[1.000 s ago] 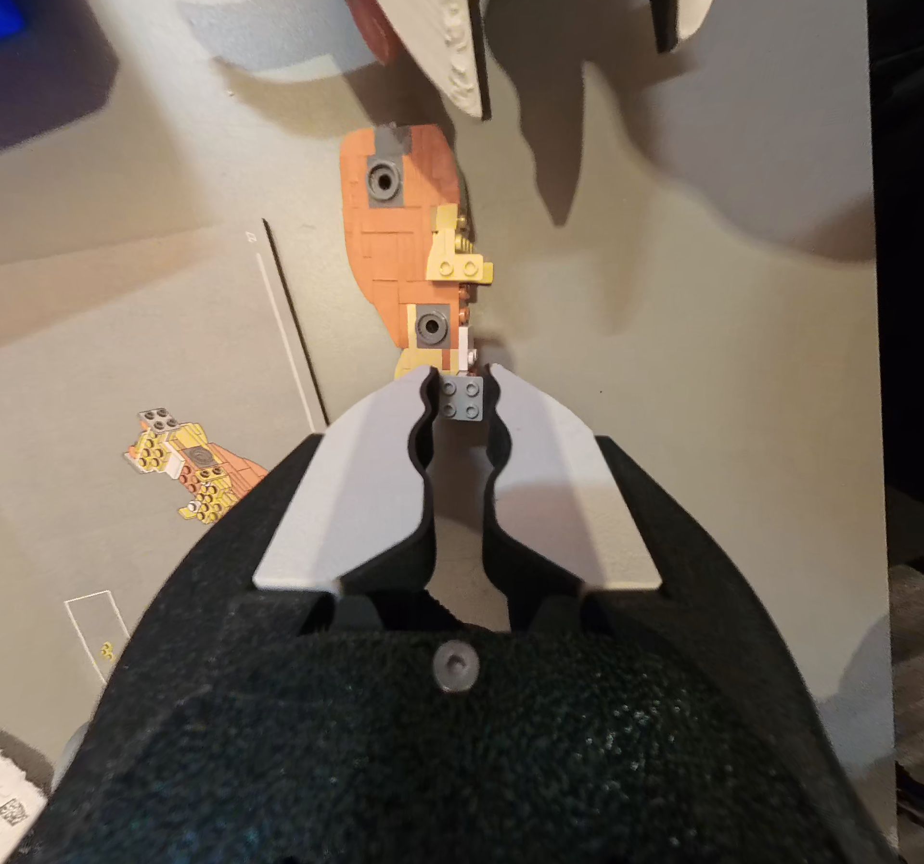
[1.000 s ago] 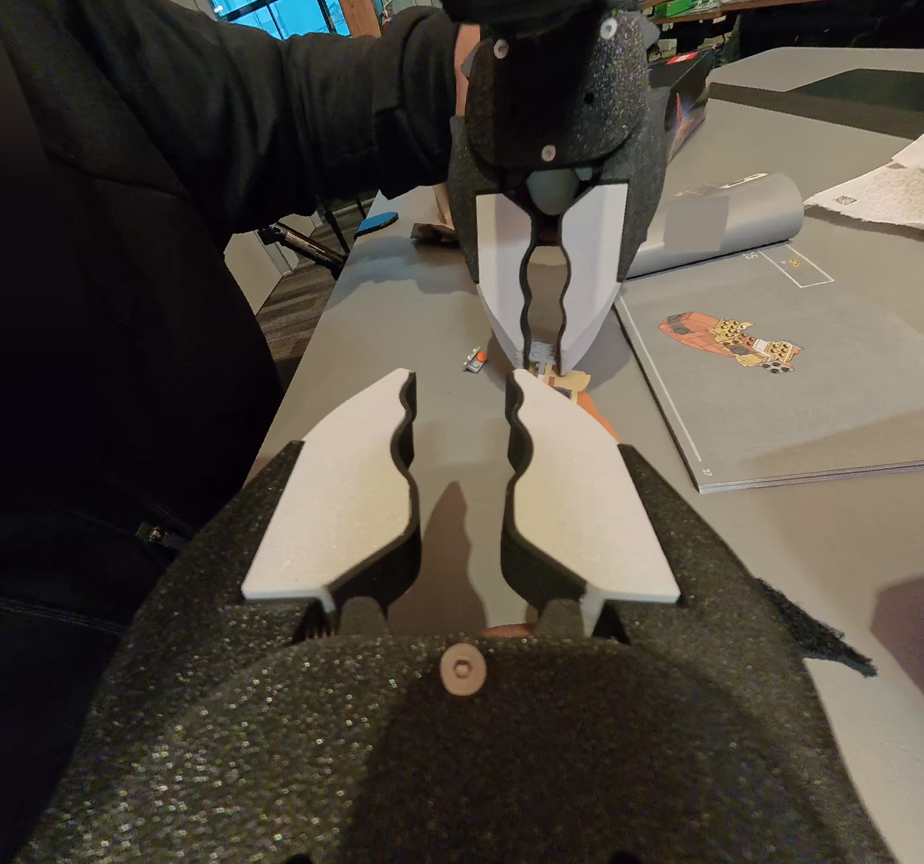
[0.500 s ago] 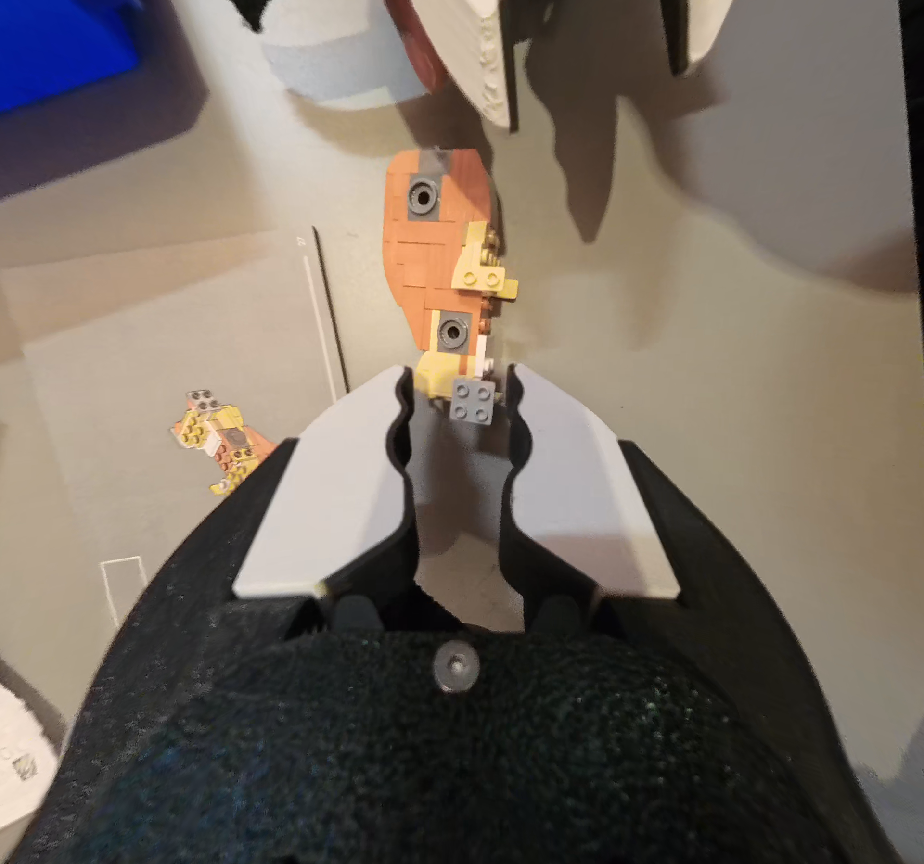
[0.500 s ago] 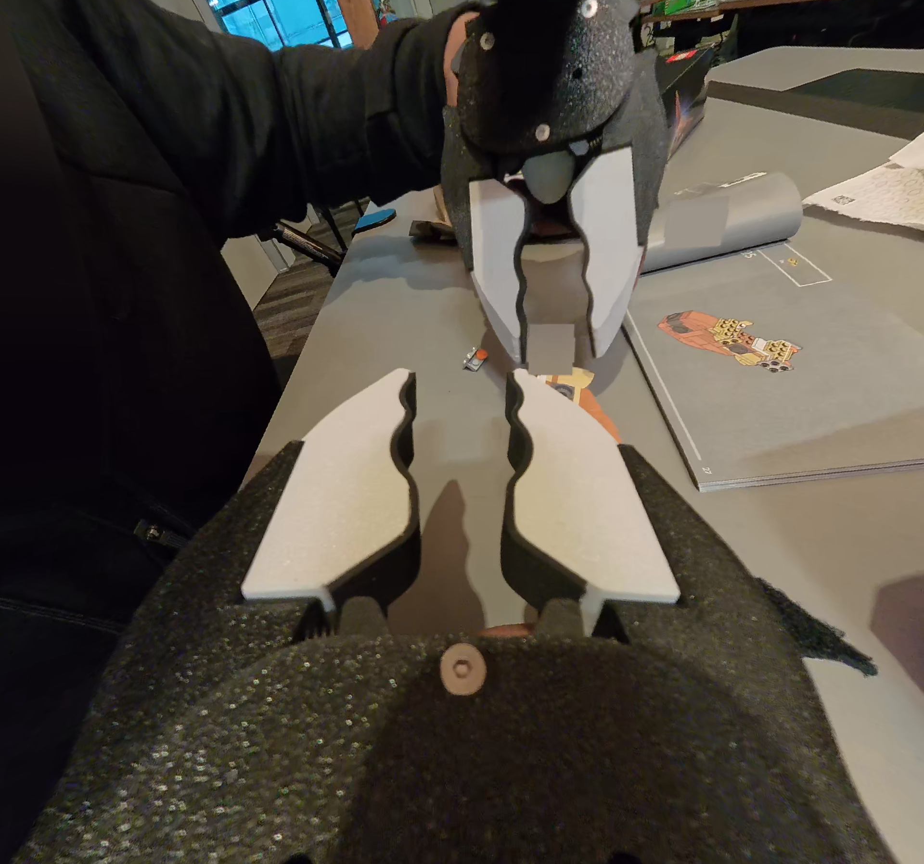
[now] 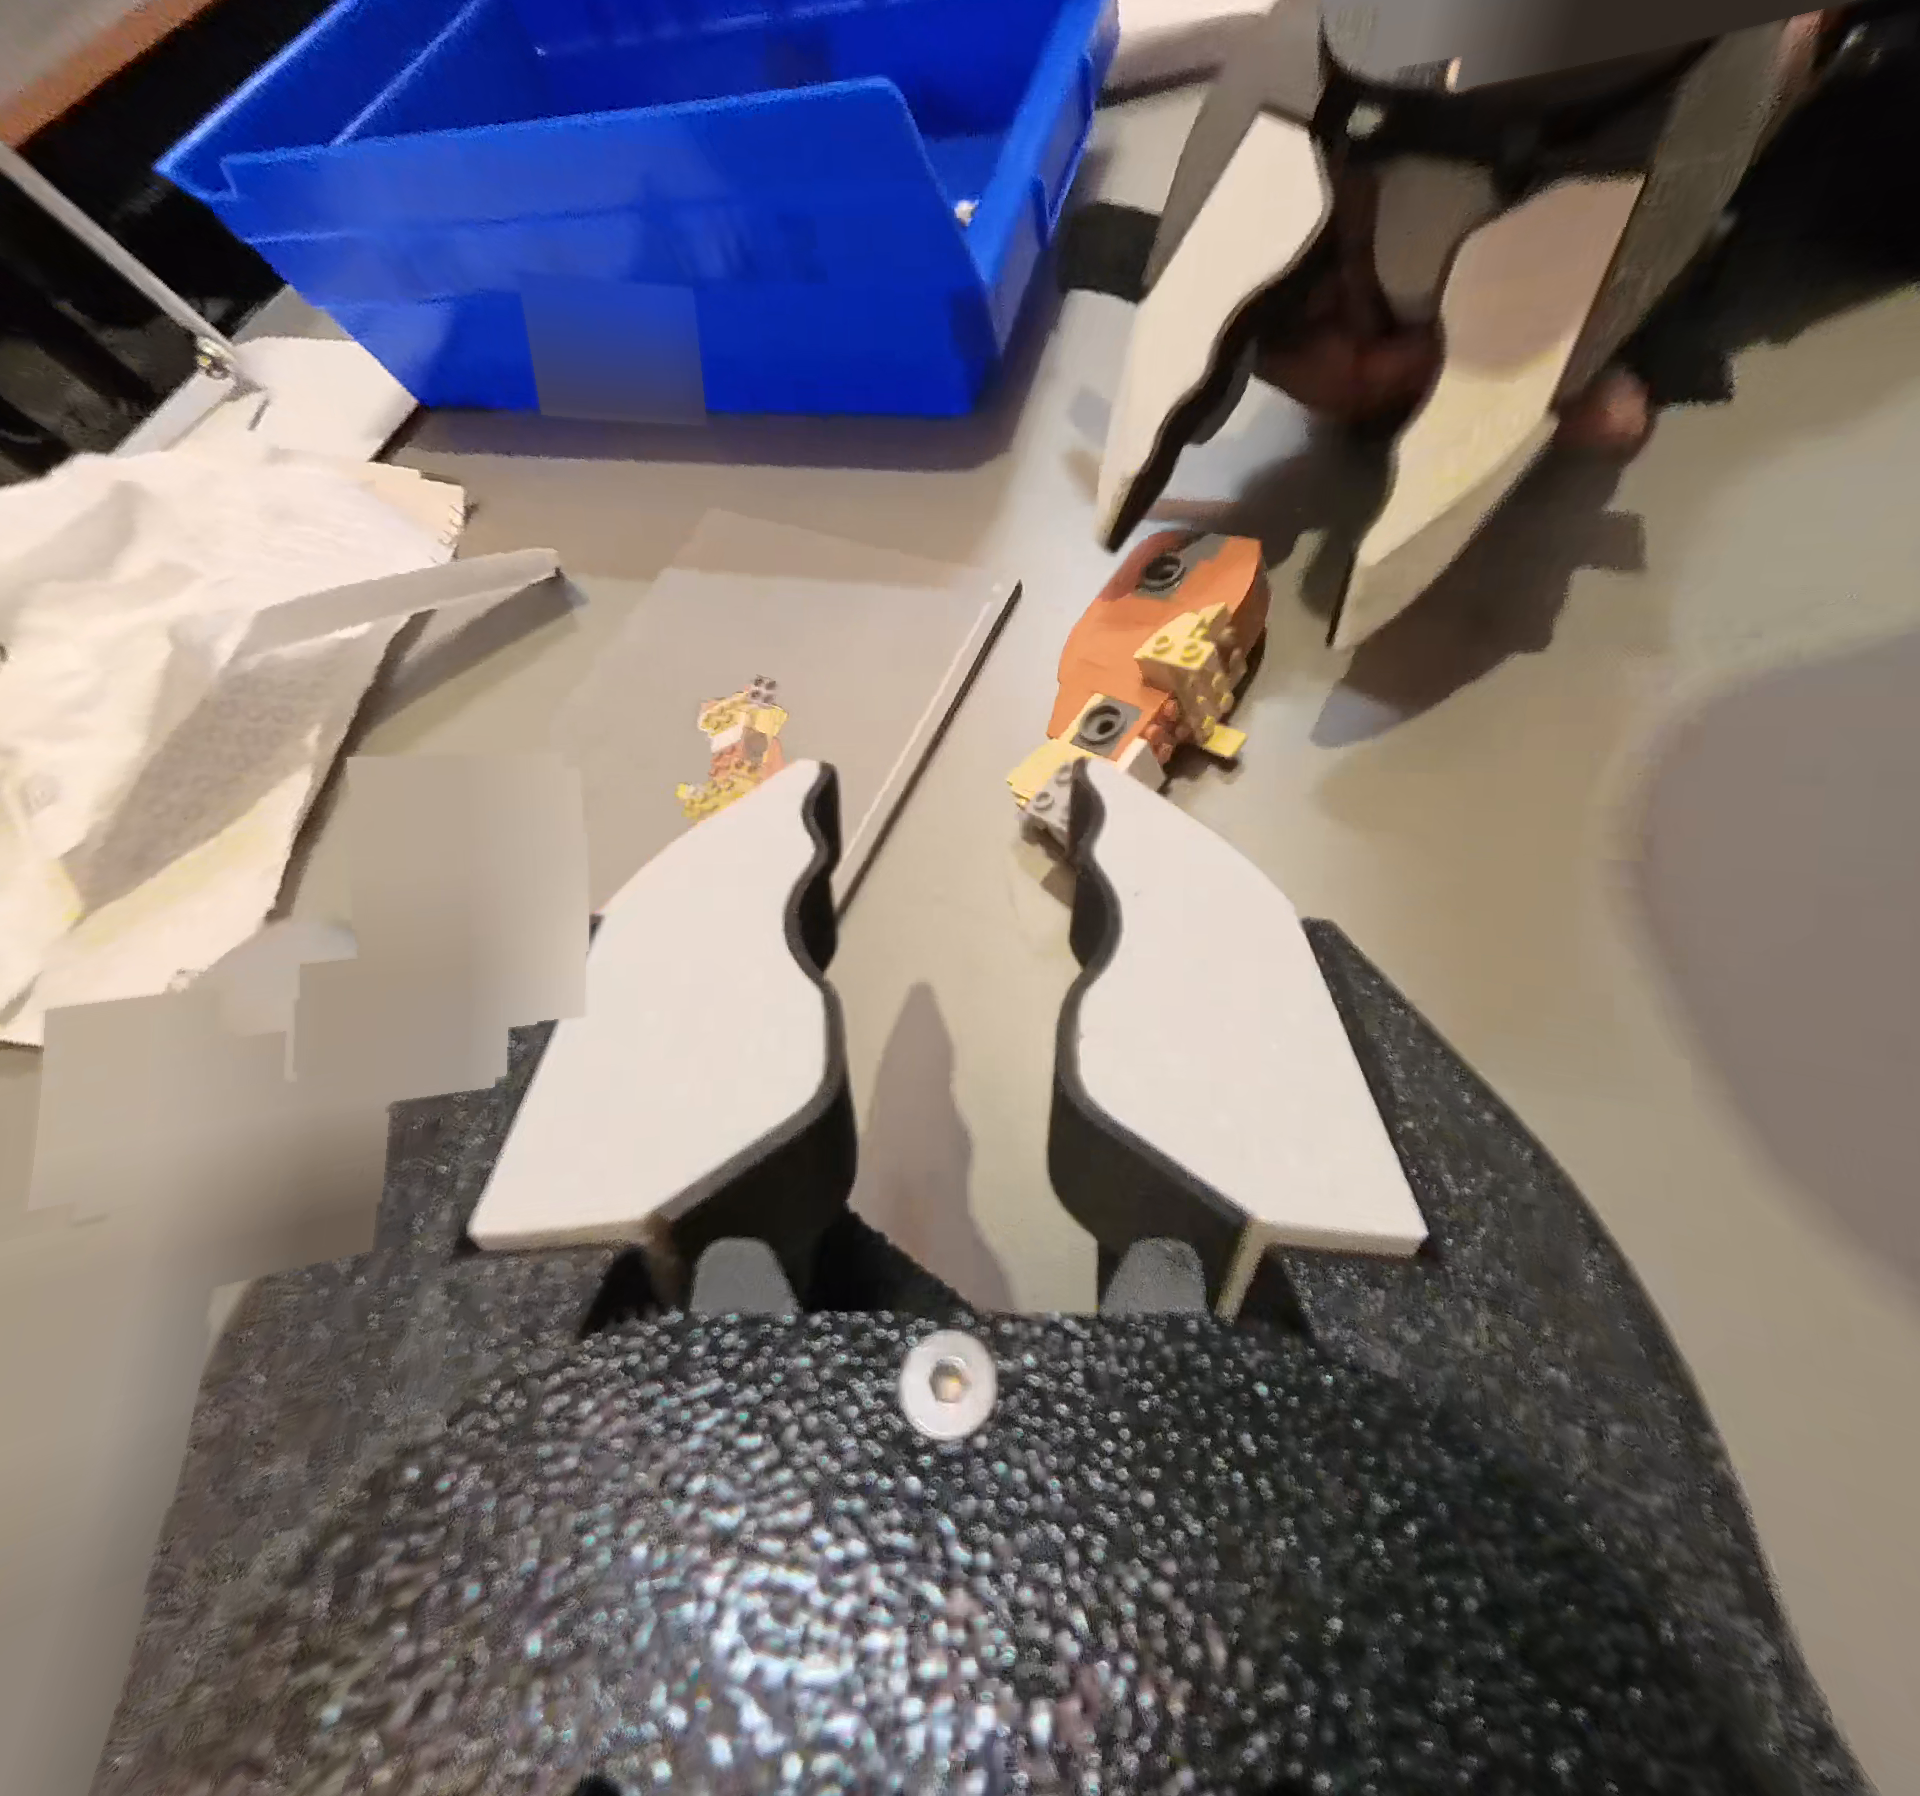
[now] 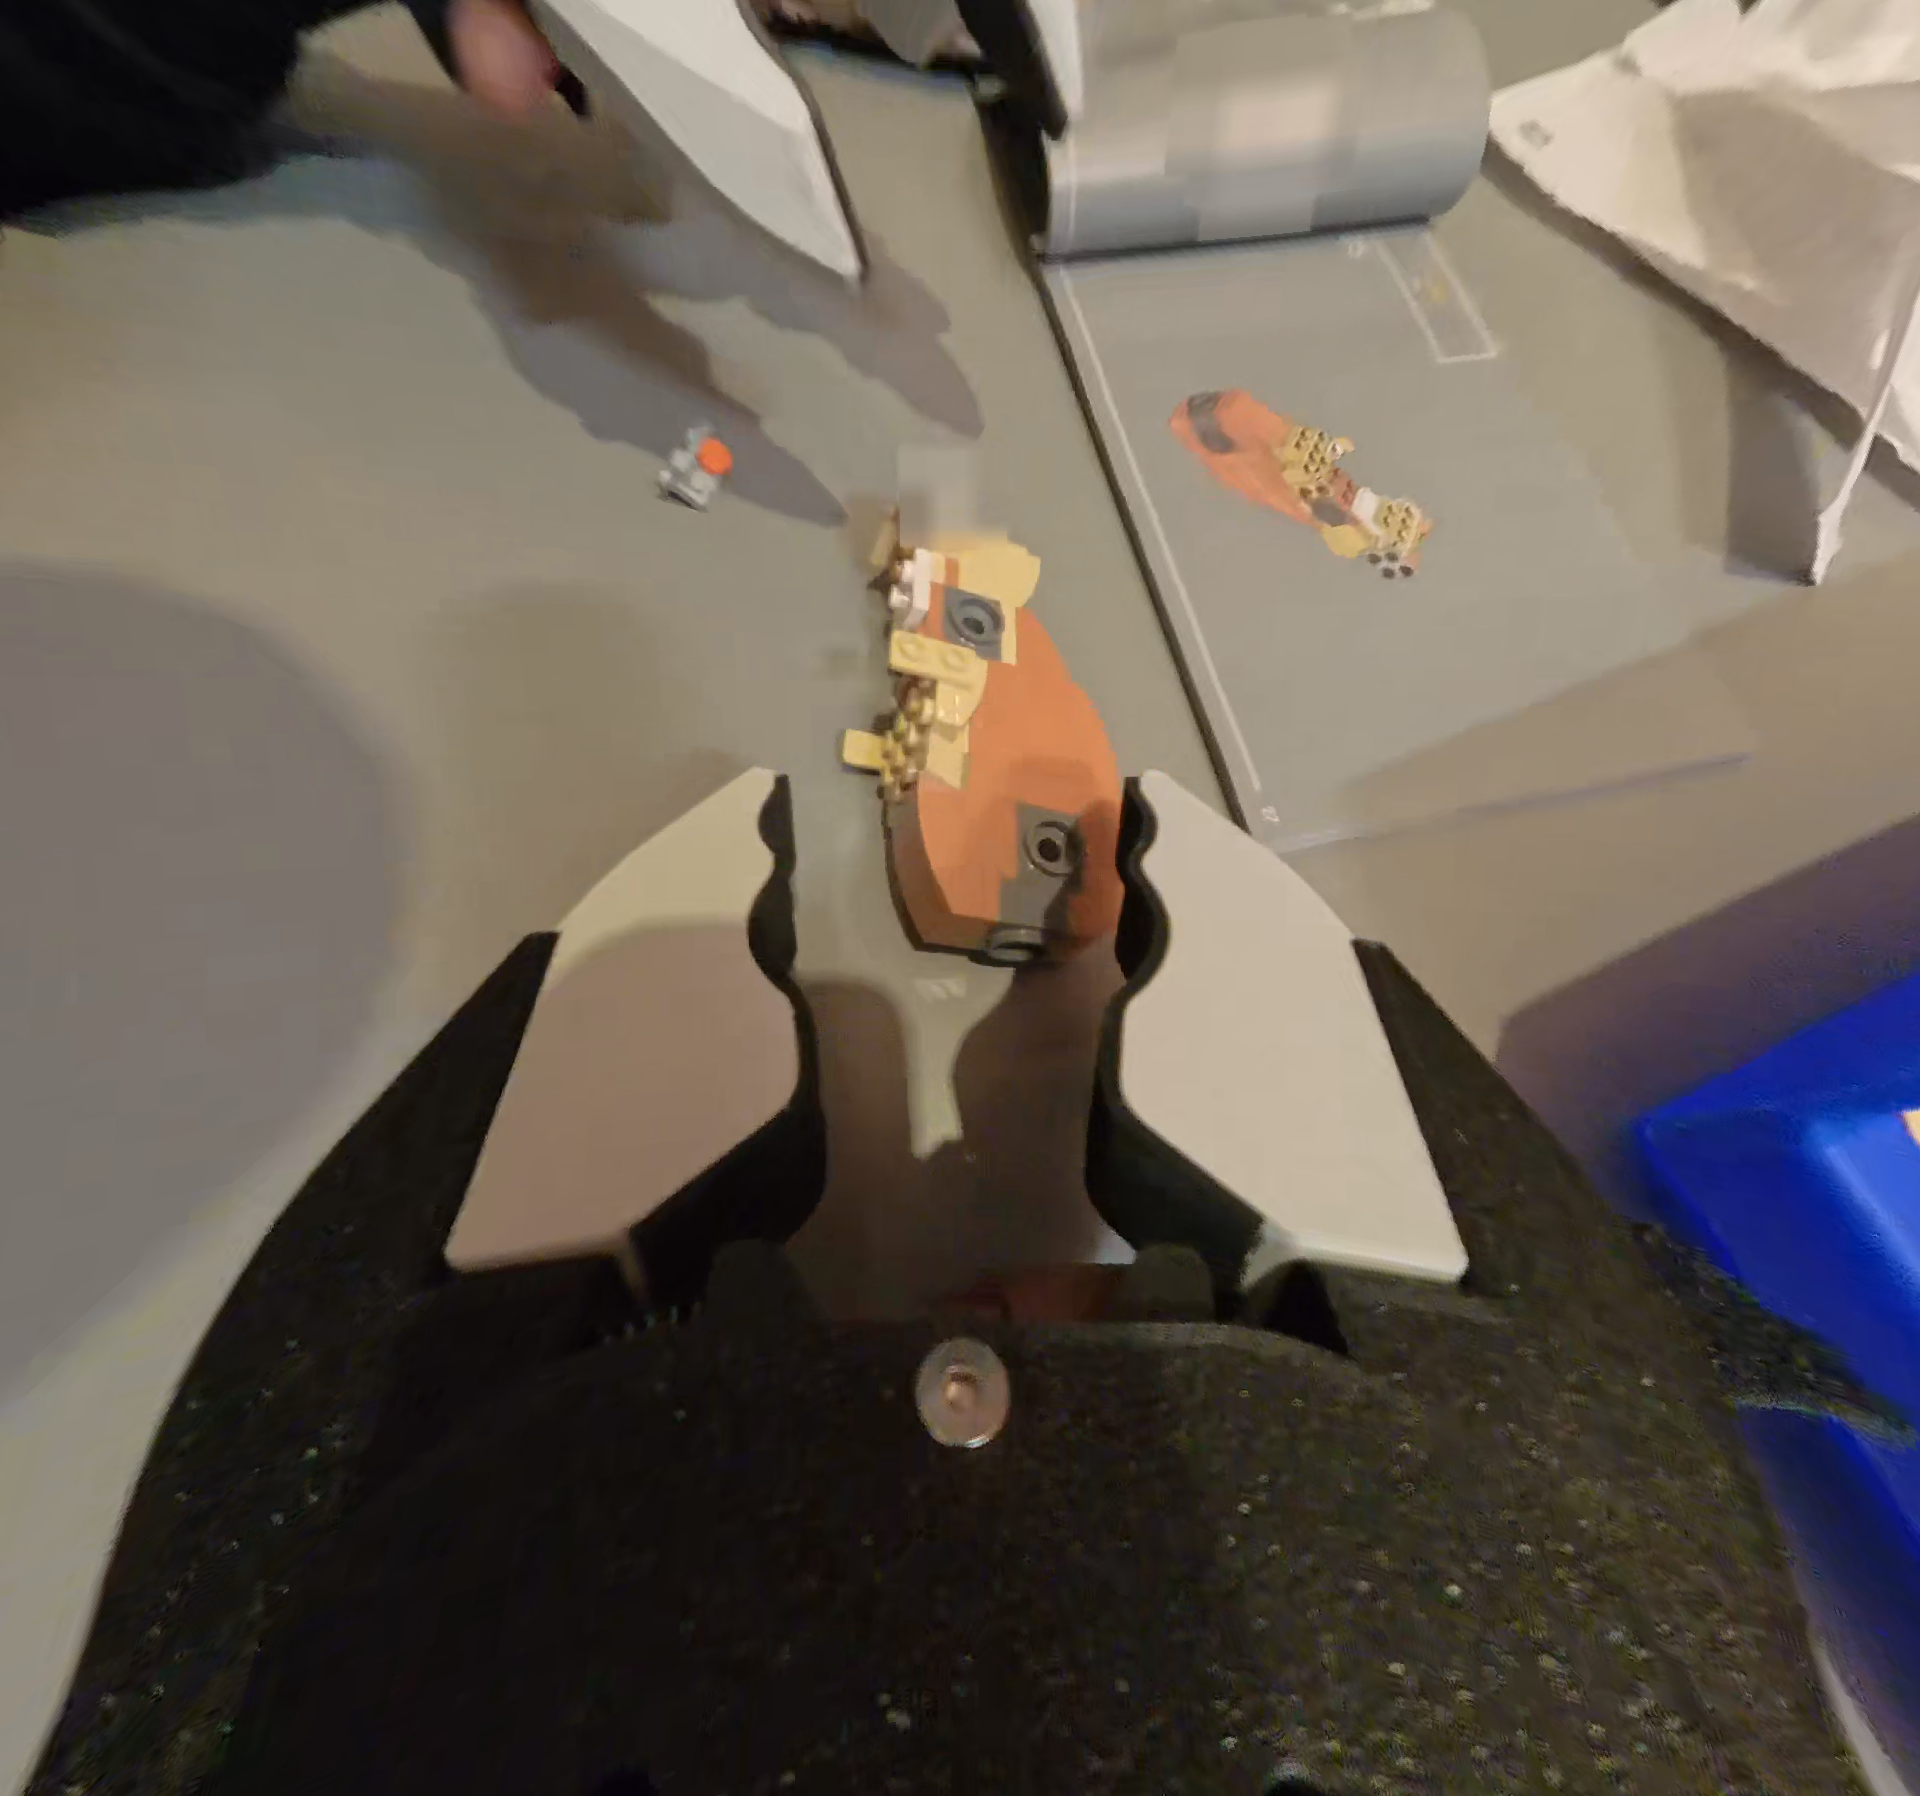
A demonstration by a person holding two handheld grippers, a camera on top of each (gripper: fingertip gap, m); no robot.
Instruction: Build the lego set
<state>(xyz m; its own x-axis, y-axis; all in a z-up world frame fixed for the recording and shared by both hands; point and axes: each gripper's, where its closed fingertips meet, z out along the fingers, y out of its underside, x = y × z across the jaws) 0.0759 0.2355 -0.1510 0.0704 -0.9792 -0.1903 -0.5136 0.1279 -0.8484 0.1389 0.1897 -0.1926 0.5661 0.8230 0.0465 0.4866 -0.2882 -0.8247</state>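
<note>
I held both tools over the grey surface [image 5: 1455, 915] with nothing between their fingers. My left hand-held gripper [image 5: 951, 811] was spread and empty, its right fingertip just beside the small grey plate [image 5: 1047, 808] at the near end of the lego model [image 6: 997, 759], which lay flat beside the open instruction booklet [image 6: 1455, 655]. My right hand-held gripper [image 6: 951, 811] was also spread, its fingers on either side of the model's rounded brown end, placed, I judged, to steady or lift the build. The booklet lay open next to the model, apparently so the printed picture could be checked against it. 1 loose grey-and-orange piece [image 6: 698, 470] sat apart on the surface; a blue bin [image 5: 675, 136] stood beyond the crumpled paper bags [image 5: 156, 655].
</note>
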